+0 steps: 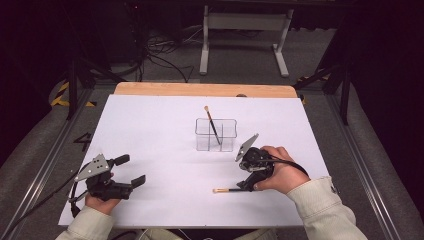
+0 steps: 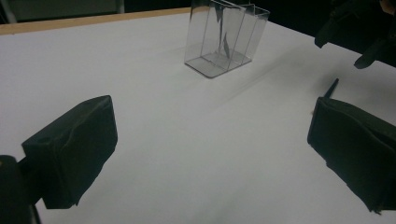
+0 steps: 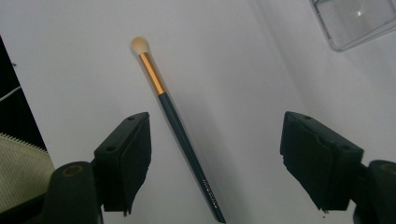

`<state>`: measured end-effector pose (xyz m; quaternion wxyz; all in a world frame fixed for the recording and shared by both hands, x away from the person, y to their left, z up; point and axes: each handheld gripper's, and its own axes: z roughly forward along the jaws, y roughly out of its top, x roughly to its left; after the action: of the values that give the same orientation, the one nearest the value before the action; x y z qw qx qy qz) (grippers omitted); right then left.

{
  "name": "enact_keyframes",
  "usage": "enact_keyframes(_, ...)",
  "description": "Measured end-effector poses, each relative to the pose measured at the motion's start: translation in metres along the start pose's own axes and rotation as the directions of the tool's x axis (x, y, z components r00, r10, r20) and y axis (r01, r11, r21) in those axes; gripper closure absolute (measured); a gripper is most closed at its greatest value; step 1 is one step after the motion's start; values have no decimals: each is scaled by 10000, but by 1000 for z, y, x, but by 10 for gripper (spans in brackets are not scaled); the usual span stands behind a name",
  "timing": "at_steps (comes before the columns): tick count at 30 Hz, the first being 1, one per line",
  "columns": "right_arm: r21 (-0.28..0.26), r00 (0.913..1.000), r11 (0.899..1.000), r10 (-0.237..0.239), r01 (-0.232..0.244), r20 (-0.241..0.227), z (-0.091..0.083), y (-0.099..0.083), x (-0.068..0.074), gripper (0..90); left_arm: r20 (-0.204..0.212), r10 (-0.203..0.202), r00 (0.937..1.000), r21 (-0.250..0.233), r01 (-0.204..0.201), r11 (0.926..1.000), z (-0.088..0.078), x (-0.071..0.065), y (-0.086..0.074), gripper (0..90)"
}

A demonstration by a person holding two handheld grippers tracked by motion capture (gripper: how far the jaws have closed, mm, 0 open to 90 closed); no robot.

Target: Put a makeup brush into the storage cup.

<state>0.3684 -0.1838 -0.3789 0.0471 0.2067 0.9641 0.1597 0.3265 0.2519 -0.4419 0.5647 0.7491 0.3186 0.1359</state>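
A makeup brush [image 3: 180, 130] with a dark handle, gold ferrule and pale tip lies flat on the white table sheet [image 1: 165, 150]; in the high view the same brush [image 1: 227, 190] lies near the front edge. My right gripper [image 3: 215, 158] hovers just over it, jaws open and apart from the handle, which lies between them nearer the left jaw. The right gripper [image 1: 246, 186] points down at the brush. A clear divided box [image 1: 216, 135] in the middle holds a second brush [image 1: 212, 125] leaning upright. My left gripper [image 1: 131, 172] rests open at the front left, nothing between its jaws.
A wooden strip [image 1: 205, 90] runs along the table's far edge. Beyond it stand a white metal frame [image 1: 245, 30] and loose cables on the floor. The clear box [image 2: 224, 39] lies ahead of the left gripper [image 2: 210, 140], with bare sheet between.
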Motion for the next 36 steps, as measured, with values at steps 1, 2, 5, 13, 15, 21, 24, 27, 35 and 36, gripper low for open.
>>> enact_keyframes(1, 116, 10000, 9999, 12, -11, -63, 3, 0, 0, 262, 0, -5, 10000, -1, 5, 10000, 0, 0, 0, 22)
enact_keyframes(2, 186, 10000, 9998, -6, 7, -74, 4, 0, 1, 266, -3, -17, 10000, -23, 17, 10000, 0, 0, 0, 22)
enact_keyframes(5, 314, 9998, 9995, -81, 87, -188, 8, 1, 2, 281, 10, -17, 10000, -10, 17, 10000, 0, 0, 0, 22)
enact_keyframes(13, 650, 9986, 9972, -335, 362, -420, 19, 1, 4, 303, 7, -17, 10000, -19, 17, 10000, 0, 0, 0, 22)
enact_keyframes(15, 782, 9980, 9959, -420, 455, -468, 23, 1, 4, 330, 17, -17, 10000, -1, 17, 10000, 0, 0, 0, 22)
enact_keyframes(21, 1031, 9960, 9917, -713, 766, -543, 29, 2, 4, 393, 23, -23, 10000, -2, 23, 10000, 0, 0, 0, 23)
enact_keyframes(24, 1188, 9948, 9885, -884, 939, -503, 32, 3, 5, 428, 49, -28, 10000, -8, 28, 10000, 0, 0, 0, 23)
enact_keyframes(27, 1304, 9931, 9856, -1000, 1072, -610, 35, 4, 5, 454, 53, -24, 10000, -6, 24, 10000, 0, 0, 0, 23)
enact_keyframes(35, 1518, 9902, 9801, -1180, 1283, -754, 40, 4, 7, 541, 69, -29, 10000, 9, 29, 10000, 0, 0, 0, 24)
enact_keyframes(36, 1511, 9900, 9797, -1220, 1316, -708, 41, 4, 8, 552, 98, -28, 9999, 34, 28, 10000, 0, 0, 0, 24)
